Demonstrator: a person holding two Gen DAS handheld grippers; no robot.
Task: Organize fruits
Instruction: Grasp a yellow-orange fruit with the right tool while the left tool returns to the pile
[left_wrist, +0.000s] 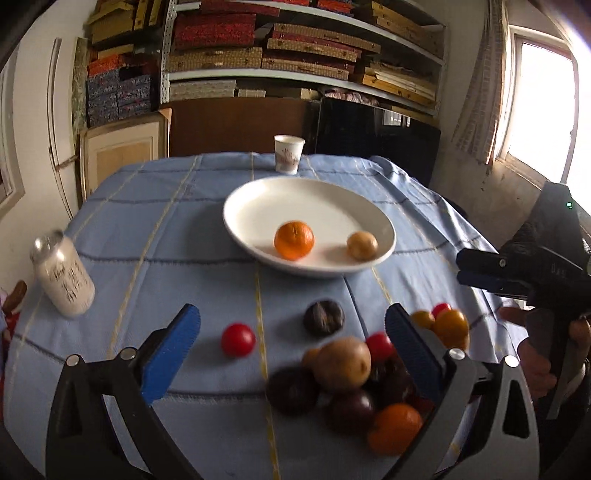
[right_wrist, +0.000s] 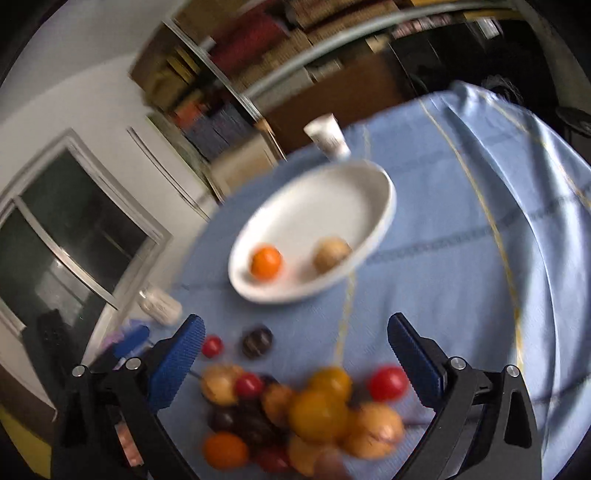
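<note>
A white plate (left_wrist: 243, 199) sits mid-table with an orange (left_wrist: 294, 240) and a tan round fruit (left_wrist: 362, 245) in it. Nearer me lies a pile of fruit (left_wrist: 347, 384): tan, dark purple, orange, yellow and red pieces. A red tomato (left_wrist: 238, 339) and a dark fruit (left_wrist: 324, 317) lie apart from it. My left gripper (left_wrist: 292, 314) is open above the near cloth, nothing between its pads. In the blurred right wrist view, my right gripper (right_wrist: 295, 321) is open over the pile (right_wrist: 317, 413), short of the plate (right_wrist: 332, 192). It also shows at the right edge (left_wrist: 461, 267), held by a hand.
A white drink can (left_wrist: 62, 273) stands at the table's left, and a paper cup (left_wrist: 289, 153) behind the plate. The blue checked cloth (left_wrist: 166, 229) drapes over the round table's edges. Shelves of boxes (left_wrist: 295, 55) fill the back wall, with a bright window (left_wrist: 539, 103) at right.
</note>
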